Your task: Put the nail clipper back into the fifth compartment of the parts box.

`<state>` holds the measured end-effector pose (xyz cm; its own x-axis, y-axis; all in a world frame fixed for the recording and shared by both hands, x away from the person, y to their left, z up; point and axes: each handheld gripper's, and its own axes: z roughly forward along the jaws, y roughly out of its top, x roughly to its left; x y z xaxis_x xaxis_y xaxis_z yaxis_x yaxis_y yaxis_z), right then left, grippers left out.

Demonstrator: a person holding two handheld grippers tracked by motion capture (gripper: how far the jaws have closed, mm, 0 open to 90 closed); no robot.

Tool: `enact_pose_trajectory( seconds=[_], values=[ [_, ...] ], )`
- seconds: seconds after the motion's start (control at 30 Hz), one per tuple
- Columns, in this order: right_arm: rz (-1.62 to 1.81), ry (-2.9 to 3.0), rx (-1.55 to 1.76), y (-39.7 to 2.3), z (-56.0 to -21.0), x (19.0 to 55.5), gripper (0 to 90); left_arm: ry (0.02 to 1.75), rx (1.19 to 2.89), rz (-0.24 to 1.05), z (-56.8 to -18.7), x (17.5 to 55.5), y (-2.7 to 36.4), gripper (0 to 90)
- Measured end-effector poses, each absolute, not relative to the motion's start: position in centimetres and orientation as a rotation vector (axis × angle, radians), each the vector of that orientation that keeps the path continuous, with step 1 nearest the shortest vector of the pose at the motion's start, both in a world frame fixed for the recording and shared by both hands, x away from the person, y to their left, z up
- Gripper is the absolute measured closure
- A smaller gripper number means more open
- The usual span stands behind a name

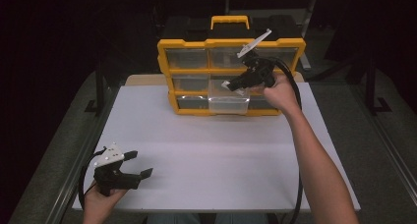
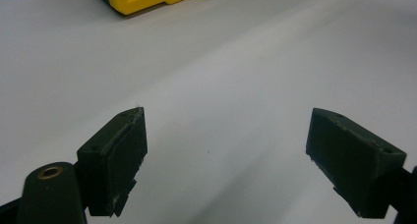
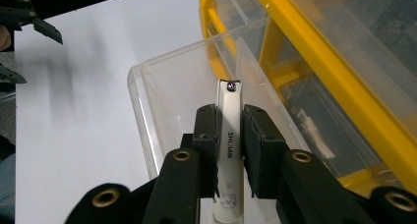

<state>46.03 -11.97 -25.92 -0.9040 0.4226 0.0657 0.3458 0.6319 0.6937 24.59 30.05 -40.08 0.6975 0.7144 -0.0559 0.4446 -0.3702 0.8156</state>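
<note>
A white nail clipper [image 3: 229, 94] marked SHIJIAN sits upright between the pads of my right gripper [image 3: 230, 122], which is shut on it. In the high view that right gripper [image 1: 235, 84] hovers over a clear drawer [image 1: 227, 105] pulled out of the bottom row of a yellow organizer [image 1: 231, 44]. The right gripper view looks down into the clear drawer [image 3: 147, 96], with the clipper's tip above its inside. My left gripper [image 1: 140, 164] rests near the table's front left corner, open, with nothing between its jaws [image 2: 226, 135].
The yellow organizer [image 3: 314, 52] stands upright at the back of the white table top [image 1: 216, 150], its other clear drawers pushed in. A black cable trails from the right gripper along the forearm. Dark floor and table-frame rails flank the table.
</note>
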Motion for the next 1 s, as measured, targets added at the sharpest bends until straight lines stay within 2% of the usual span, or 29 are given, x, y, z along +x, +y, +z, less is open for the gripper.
enact_pose_trajectory(
  seconds=[0.47, 0.6, 0.83, 1.0],
  values=[
    [1.234, 2.682, 0.669, -13.1, -25.0, 45.2, 68.6, 0.886, 2.028, 0.387, -40.2, 24.6, 29.9, 15.7],
    [1.279, 2.660, 0.681, -13.9, -24.7, 44.8, 62.4, 0.888, 2.028, 0.385, -40.2, 24.7, 29.9, 15.7],
    [1.394, 2.614, 0.755, -15.2, -24.5, 43.5, 44.5, 0.892, 2.028, 0.379, -40.2, 24.6, 29.8, 15.7],
    [1.418, 2.592, 0.743, -16.3, -24.8, 42.5, 40.6, 0.887, 2.023, 0.382, -40.2, 24.6, 29.7, 15.7]
  ],
)
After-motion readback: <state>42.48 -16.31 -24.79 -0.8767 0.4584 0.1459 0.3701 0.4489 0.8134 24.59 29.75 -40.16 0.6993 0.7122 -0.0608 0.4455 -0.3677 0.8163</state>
